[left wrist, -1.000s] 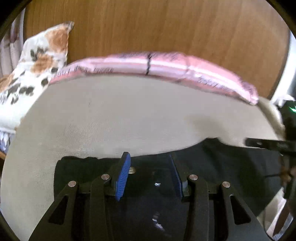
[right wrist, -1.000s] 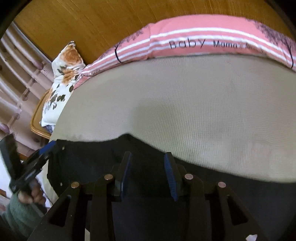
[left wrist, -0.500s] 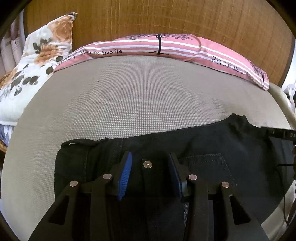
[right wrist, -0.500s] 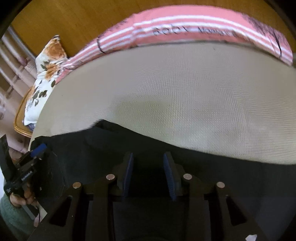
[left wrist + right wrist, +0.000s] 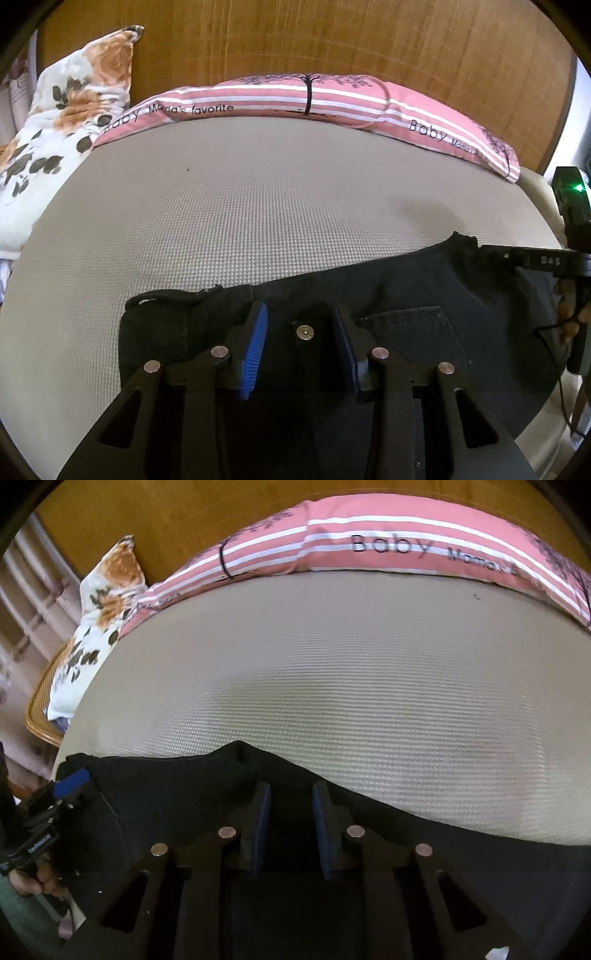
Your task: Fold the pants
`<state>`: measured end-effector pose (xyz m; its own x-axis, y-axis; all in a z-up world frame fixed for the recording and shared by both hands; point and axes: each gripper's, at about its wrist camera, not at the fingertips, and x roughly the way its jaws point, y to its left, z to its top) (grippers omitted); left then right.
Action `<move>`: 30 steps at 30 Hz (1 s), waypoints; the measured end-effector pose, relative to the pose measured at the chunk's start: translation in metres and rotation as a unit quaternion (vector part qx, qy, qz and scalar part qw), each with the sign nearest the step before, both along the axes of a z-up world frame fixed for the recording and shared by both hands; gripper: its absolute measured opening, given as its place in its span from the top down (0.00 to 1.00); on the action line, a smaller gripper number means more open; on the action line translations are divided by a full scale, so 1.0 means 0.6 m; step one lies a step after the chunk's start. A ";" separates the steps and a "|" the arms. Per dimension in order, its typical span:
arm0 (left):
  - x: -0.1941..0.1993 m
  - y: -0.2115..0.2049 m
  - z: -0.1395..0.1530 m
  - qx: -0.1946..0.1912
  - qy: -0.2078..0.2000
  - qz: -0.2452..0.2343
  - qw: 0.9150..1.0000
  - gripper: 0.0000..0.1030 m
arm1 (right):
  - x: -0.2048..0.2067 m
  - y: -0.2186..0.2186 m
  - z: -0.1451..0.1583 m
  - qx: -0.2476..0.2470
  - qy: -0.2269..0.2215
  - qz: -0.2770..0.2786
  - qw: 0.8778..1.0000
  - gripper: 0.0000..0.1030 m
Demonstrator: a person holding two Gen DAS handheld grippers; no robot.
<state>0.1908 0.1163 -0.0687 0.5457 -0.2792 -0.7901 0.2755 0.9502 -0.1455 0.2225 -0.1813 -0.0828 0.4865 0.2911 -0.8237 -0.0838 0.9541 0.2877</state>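
Note:
Black pants point(image 5: 424, 280) lie flat across the near part of the beige mattress point(image 5: 258, 206). My left gripper point(image 5: 299, 314) is down over the waistband. Its jaws are closing, with the metal button point(image 5: 306, 332) and flat fabric between the blue pads, which do not pinch it. One finger point(image 5: 524, 257) of the right gripper shows at the right edge, at the pants' far corner. In the right wrist view my right gripper point(image 5: 291, 790) sits over the pants point(image 5: 166, 775). Its jaws are closing too, with dark fabric between the pads. The left gripper point(image 5: 62, 790) shows at the left edge.
A pink striped pillow point(image 5: 314, 96) lies along the wooden headboard point(image 5: 332, 37). A floral pillow point(image 5: 66, 103) leans at the far left. A wicker chair point(image 5: 40, 716) stands beside the bed. A person's hand point(image 5: 33, 878) holds the left gripper's handle.
The pants have settled flat on the mattress and the blur is gone. The button has come into view between the left fingers. Both pairs of jaws have narrowed.

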 end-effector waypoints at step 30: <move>-0.179 -0.415 0.023 0.026 0.030 -0.232 0.972 0.45 | -0.533 -0.532 -0.055 0.212 0.002 -0.396 0.894 0.56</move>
